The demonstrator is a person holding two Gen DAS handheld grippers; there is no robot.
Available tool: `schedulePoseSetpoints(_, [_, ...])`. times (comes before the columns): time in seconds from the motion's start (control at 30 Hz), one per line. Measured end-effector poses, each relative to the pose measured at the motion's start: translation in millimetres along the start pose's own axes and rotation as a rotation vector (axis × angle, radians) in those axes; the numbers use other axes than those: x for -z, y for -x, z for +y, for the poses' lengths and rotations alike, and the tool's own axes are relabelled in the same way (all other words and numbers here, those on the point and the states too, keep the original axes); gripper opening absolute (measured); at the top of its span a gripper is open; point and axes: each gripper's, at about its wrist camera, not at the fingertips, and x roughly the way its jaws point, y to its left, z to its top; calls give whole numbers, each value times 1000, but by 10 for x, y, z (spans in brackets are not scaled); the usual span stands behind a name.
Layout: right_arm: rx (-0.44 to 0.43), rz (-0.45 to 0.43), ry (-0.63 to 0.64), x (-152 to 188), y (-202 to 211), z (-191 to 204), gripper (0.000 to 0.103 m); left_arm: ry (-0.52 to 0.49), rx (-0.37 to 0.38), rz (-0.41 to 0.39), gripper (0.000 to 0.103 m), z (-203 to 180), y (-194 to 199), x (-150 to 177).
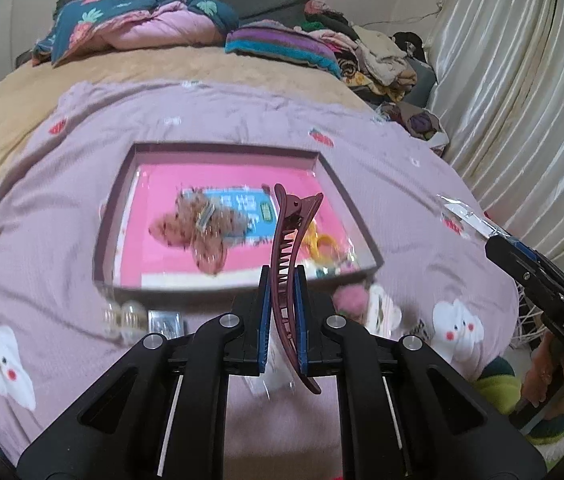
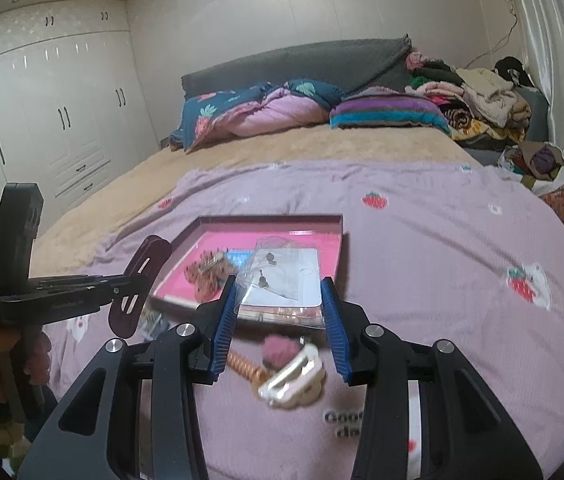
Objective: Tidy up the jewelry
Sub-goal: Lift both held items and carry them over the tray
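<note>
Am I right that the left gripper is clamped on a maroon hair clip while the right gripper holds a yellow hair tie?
Not quite. The left gripper is shut on the maroon hair clip, but the right gripper holds a clear plastic packet, not a yellow hair tie. The right wrist view shows the packet spanning its pads above the pink tray.

Maroon hair clip (image 1: 286, 268) upright above tray (image 1: 217, 151)

glossy plastic hair clip (image 1: 288, 256), cloth bedspread (image 1: 61, 208)
</note>
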Motion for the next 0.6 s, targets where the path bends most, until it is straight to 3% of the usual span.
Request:
schedulePoseSetpoints(0.3, [-33,-41,14,-341,-253,50,40,33,-26,-27,4,205,-89,-341])
schedulePoseSetpoints(0.6, [-70,-57,32,-590,-594,121,40,76,-97,-38,4,550,-191,-572])
